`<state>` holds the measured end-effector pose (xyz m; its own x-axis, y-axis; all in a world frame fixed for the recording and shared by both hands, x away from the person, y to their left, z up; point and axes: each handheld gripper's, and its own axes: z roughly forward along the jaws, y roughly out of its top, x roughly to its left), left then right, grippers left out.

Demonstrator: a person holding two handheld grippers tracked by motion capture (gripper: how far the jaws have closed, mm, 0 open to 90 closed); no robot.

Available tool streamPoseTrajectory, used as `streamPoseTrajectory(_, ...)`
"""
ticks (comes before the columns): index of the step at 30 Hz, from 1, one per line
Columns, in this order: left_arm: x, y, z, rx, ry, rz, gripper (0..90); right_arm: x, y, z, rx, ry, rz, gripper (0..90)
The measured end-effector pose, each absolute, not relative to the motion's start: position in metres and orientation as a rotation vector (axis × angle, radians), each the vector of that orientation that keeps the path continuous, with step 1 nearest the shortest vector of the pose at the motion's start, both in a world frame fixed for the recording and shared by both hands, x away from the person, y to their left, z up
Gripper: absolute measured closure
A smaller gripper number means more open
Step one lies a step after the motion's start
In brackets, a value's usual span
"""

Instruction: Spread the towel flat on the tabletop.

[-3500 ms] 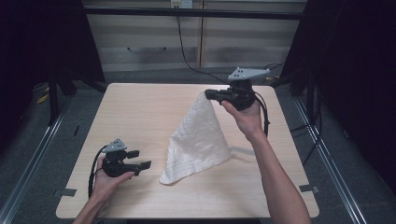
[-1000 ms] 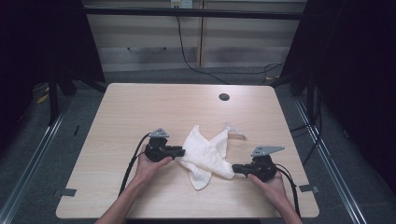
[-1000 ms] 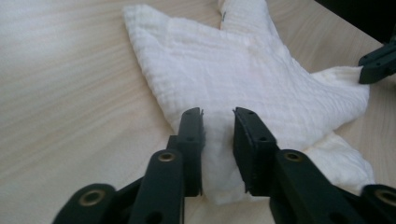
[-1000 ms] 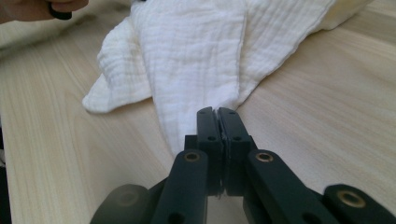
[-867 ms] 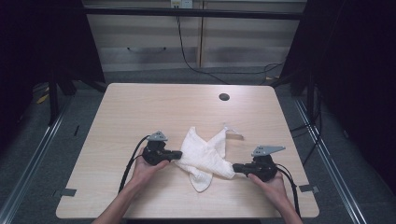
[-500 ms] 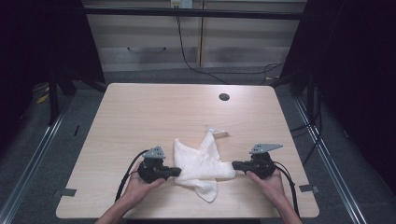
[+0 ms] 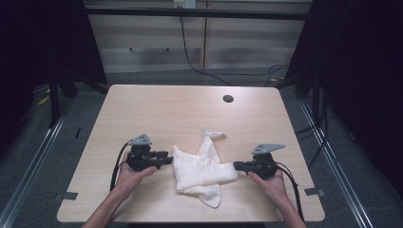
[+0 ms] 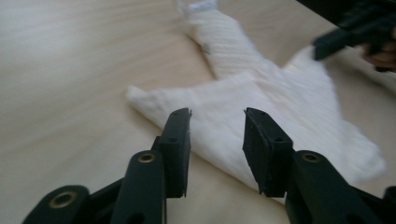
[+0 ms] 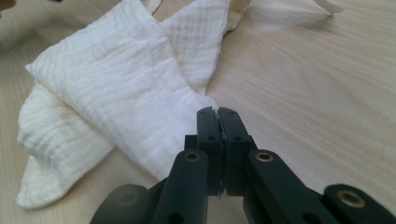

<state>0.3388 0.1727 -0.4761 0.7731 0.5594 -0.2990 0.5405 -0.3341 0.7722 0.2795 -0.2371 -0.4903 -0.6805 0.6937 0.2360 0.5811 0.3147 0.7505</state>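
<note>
A white crinkled cloth (image 7: 202,168) lies crumpled and folded over itself on the near middle of the wooden table (image 7: 166,109). My left gripper (image 7: 165,157) sits at its left corner, low over the table. In the left gripper view it (image 8: 217,114) is open, and the cloth (image 8: 261,93) lies just past the jaws. My right gripper (image 7: 236,166) is at the cloth's right corner. In the right gripper view it (image 9: 217,111) is shut, with the corner of the cloth (image 9: 116,79) pinched at the tips. A small label (image 7: 216,134) sticks out at the cloth's far end.
A round dark cable hole (image 7: 228,99) sits in the far right part of the table. Dark frames and floor rails surround the table. The right gripper (image 8: 355,32) and a hand appear blurred at the top right of the left gripper view.
The right gripper brought the cloth down from high at the far right to the near middle. The left gripper came in to the cloth, then shifted a little left and away in the last half second.
</note>
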Motion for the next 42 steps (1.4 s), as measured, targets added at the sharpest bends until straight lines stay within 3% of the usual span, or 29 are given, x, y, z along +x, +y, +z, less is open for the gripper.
streamPoseTrajectory(5, 0.368, 0.169, -0.492, 1.967, 0.9, 0.026, 52.4, 0.279, -0.236, -0.489, 1.177, 2.44, 1.315, 88.7)
streamPoseTrajectory(11, 0.379, 0.156, -0.509, 1.993, 0.901, -0.033, 37.1, 0.278, -0.236, -0.489, 1.17, 2.437, 1.322, 88.7)
streamPoseTrajectory(14, 0.378, 0.151, -0.511, 2.029, 0.877, -0.012, 36.3, 0.278, -0.236, -0.488, 1.167, 2.438, 1.323, 88.7)
streamPoseTrajectory(17, 0.374, 0.147, -0.51, 2.054, 0.856, 0.016, 39.8, 0.278, -0.236, -0.489, 1.165, 2.437, 1.322, 88.6)
streamPoseTrajectory(18, 0.372, 0.146, -0.51, 2.067, 0.848, 0.042, 49.7, 0.278, -0.235, -0.489, 1.169, 2.438, 1.32, 88.6)
streamPoseTrajectory(19, 0.371, 0.145, -0.509, 2.076, 0.844, 0.071, 49.7, 0.278, -0.235, -0.489, 1.169, 2.438, 1.32, 88.6)
streamPoseTrajectory(22, 0.367, 0.142, -0.51, 2.099, 0.808, 0.099, 74.1, 0.277, -0.235, -0.489, 1.167, 2.437, 1.321, 88.5)
streamPoseTrajectory(23, 0.367, 0.141, -0.511, 2.1, 0.803, 0.086, 74.1, 0.277, -0.235, -0.489, 1.167, 2.437, 1.321, 88.5)
streamPoseTrajectory(24, 0.366, 0.141, -0.51, 2.085, 0.799, 0.087, 83.7, 0.277, -0.235, -0.489, 1.162, 2.438, 1.322, 88.6)
streamPoseTrajectory(33, 0.364, 0.153, -0.49, 1.989, 0.807, 0.068, 87.0, 0.276, -0.241, -0.48, 1.17, 2.397, 1.361, 88.7)
streamPoseTrajectory(42, 0.358, 0.172, -0.457, 1.873, 0.783, 0.085, 87.2, 0.279, -0.246, -0.45, 1.126, 2.308, 1.429, 88.8)
